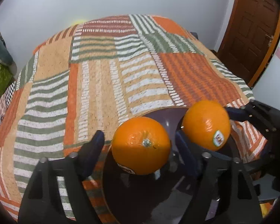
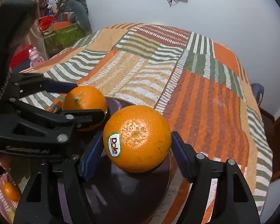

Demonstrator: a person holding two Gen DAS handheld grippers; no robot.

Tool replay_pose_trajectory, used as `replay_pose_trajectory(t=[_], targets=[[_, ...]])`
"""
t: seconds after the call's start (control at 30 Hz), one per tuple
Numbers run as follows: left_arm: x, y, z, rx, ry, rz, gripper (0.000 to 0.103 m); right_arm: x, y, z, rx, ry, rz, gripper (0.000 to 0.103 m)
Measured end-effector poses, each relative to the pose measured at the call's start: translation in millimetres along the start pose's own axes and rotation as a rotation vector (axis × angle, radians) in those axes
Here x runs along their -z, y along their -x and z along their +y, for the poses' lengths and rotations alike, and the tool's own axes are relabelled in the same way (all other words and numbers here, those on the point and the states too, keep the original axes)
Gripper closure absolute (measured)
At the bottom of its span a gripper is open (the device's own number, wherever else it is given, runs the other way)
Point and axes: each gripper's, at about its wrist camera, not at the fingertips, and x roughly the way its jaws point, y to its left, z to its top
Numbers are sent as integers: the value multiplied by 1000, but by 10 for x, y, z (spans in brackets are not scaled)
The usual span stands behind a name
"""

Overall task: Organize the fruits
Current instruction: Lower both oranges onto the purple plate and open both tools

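My striped tablecloth (image 1: 95,85) carries a dark plate (image 2: 132,192) at six o'clock in both wrist views, with two oranges on it. My left gripper (image 1: 140,145) stands open around the stem-up orange (image 1: 141,145), its pads clear of it. My right gripper's (image 2: 137,149) pads touch the Dole-stickered orange (image 2: 138,139) at nine and three o'clock.

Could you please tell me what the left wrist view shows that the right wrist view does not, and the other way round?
Only the left wrist view shows the brown door. Only the right wrist view shows the pink toy, the green box and a third orange at the lower left. Both show two oranges on the dark plate, the striped cloth, and the left tool and right tool around them.
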Motion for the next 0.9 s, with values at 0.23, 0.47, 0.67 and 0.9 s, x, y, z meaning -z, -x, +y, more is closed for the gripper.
replay_pose_trajectory(t=[0.23, 0.47, 0.67, 0.9], targets=[[-14, 134, -58, -3, -18, -36, 22, -8, 99, -6, 29, -12, -37, 16], [-8, 448, -77, -28, -25, -108, 22, -6, 286, -70, 26, -46, -65, 16], [75, 888, -82, -39, -15, -161, 22, 28, 666, -60, 31, -69, -114, 16], [248, 1429, -93, -65, -8, -202, 19, 193, 1195, 66, 47, -68, -164, 16]])
